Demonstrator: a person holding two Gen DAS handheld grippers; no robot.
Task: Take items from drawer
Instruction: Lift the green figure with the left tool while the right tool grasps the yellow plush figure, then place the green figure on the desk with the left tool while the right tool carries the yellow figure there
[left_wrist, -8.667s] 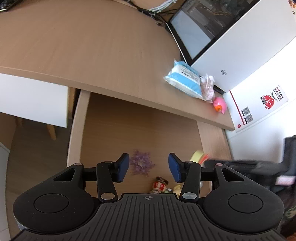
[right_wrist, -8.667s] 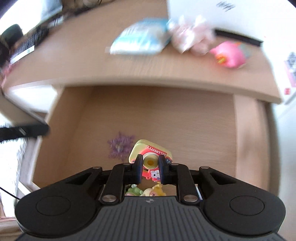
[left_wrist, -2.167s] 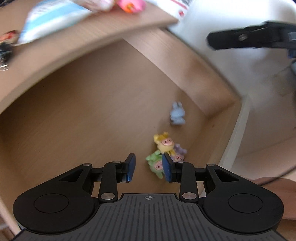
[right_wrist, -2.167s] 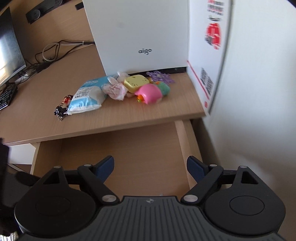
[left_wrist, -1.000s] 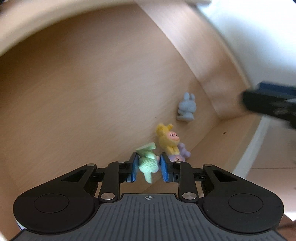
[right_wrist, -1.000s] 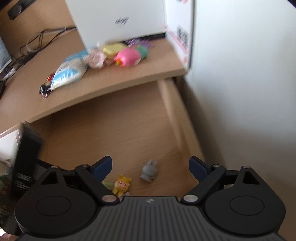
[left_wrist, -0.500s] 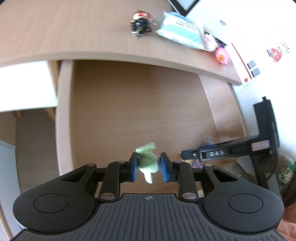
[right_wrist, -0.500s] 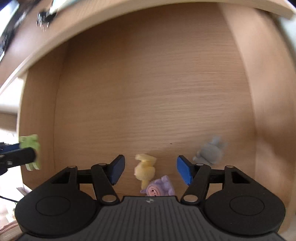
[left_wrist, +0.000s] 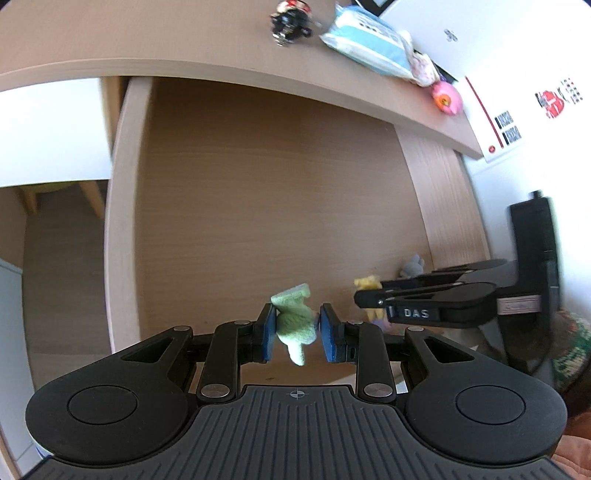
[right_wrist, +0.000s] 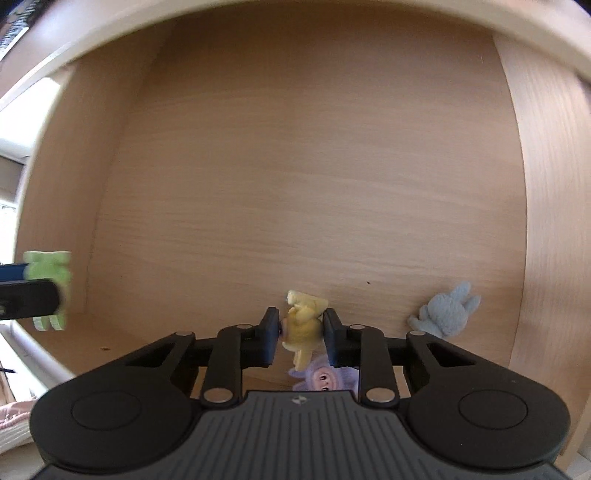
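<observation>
My left gripper (left_wrist: 297, 334) is shut on a small green plush figure (left_wrist: 295, 325), held above the open wooden drawer (left_wrist: 258, 192). That green figure (right_wrist: 48, 280) also shows at the left edge of the right wrist view. Low in the drawer's front right part, my right gripper (right_wrist: 300, 334) has closed onto a yellow plush figure (right_wrist: 303, 325). A purple plush figure (right_wrist: 325, 376) lies just under it, and a grey-blue rabbit figure (right_wrist: 447, 314) rests to its right near the drawer's side wall. The right gripper body (left_wrist: 436, 299) crosses the left wrist view.
On the desk top (left_wrist: 147, 40) above the drawer lie a black and red figure (left_wrist: 291, 18), a blue and white packet (left_wrist: 365, 40), a pale pink plush (left_wrist: 421, 66) and a pink toy (left_wrist: 447, 98). A white box (left_wrist: 491, 40) stands behind them.
My right gripper dropped into the drawer and closed its fingers on the yellow figure. The left gripper keeps holding the green figure, lifted away from the drawer floor.
</observation>
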